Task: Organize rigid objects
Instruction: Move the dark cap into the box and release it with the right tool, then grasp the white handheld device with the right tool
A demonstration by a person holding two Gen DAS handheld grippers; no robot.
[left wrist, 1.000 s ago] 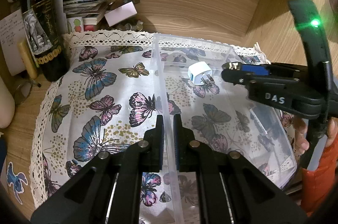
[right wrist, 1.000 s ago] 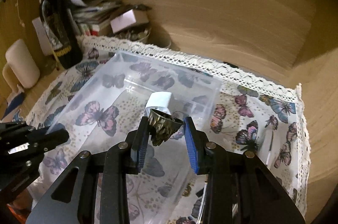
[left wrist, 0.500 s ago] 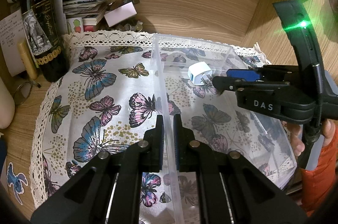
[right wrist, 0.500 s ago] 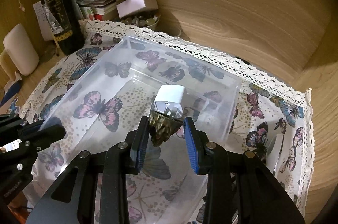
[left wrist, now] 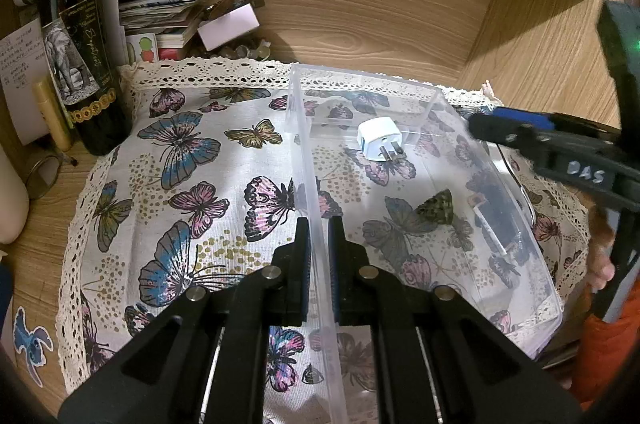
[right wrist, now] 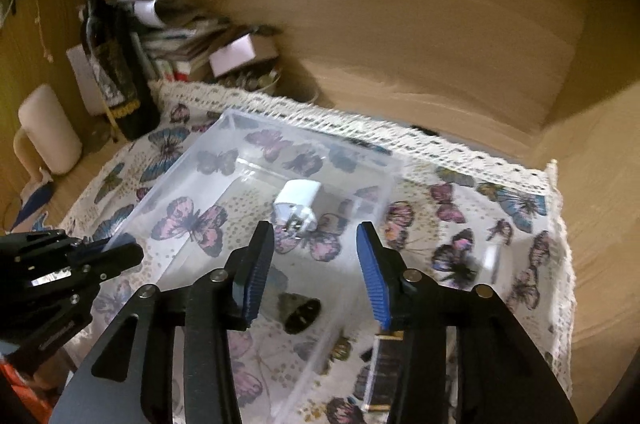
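White plug adapter (left wrist: 378,143) and small brass-green cone (left wrist: 436,203) already lie in the clear bin (left wrist: 308,159), left gripper (left wrist: 319,244) pinching its left wall, right gripper (right wrist: 316,260) opening, nothing between; dark item outside near-right still left.

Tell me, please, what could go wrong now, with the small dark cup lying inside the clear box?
1. The dark cup lies on its side in the clear box, so it may roll toward the white plug adapter.
2. The left gripper pinches only the box's thin wall; a pull could tilt the box.
3. The right gripper is opening with nothing between its fingers; lifting carelessly, it may catch the box rim.
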